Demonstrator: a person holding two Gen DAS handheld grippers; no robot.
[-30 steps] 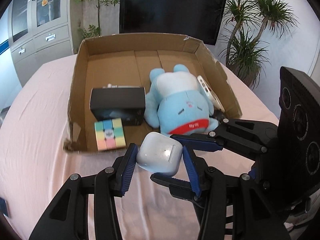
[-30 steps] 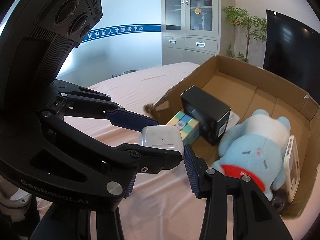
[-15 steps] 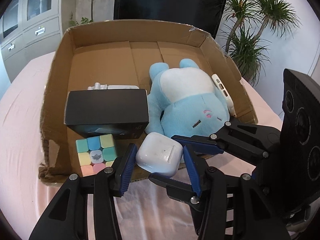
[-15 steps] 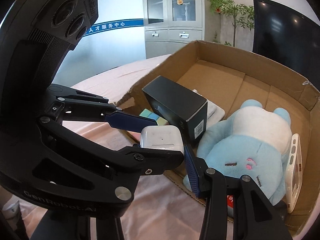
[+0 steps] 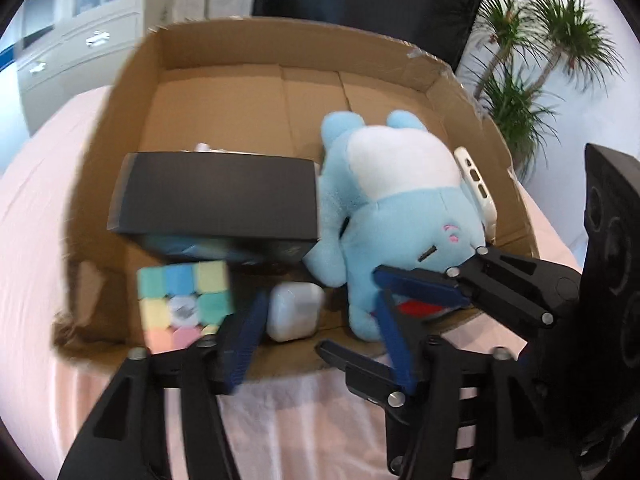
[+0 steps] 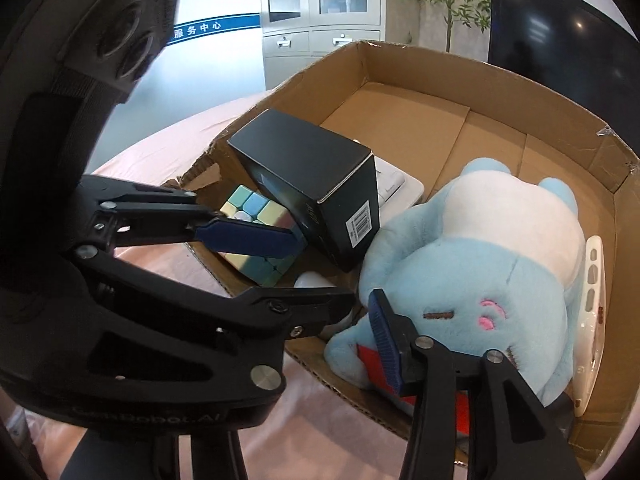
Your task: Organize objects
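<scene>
A: Where does the small white rounded-corner earbud case (image 5: 295,311) lie?

B: On the floor of the shallow brown cardboard box (image 5: 224,92), at its near edge. The pastel-coloured puzzle cube (image 5: 184,304) is to its left, the light blue plush toy with a white belly and red tag (image 5: 404,200) to its right, and the matte black rectangular carton (image 5: 216,196) just beyond it. In the right wrist view only a sliver of the case (image 6: 314,280) shows above a black gripper link.

A: Its orientation?

B: It appears to lie on a broad face, its longer side running roughly near to far; the blur hides which end carries the lid.

A: State of the left gripper (image 5: 320,328)?

B: Jaws wide apart. The left blue pad (image 5: 244,340) is close beside the case, the right one well clear of it; nothing is held.

A: And the right gripper (image 6: 332,280)?

B: Also spread wide and holding nothing, one blue finger (image 6: 248,240) over the cube, the other against the plush toy's face.

A: Other contents?

B: A white phone case (image 5: 478,184) stands on edge between the toy and the box's right wall; a flat white item (image 6: 400,190) lies behind the black carton. The toy lies on its back, head toward the near edge. The box rests on a pink tablecloth (image 5: 36,208).
</scene>
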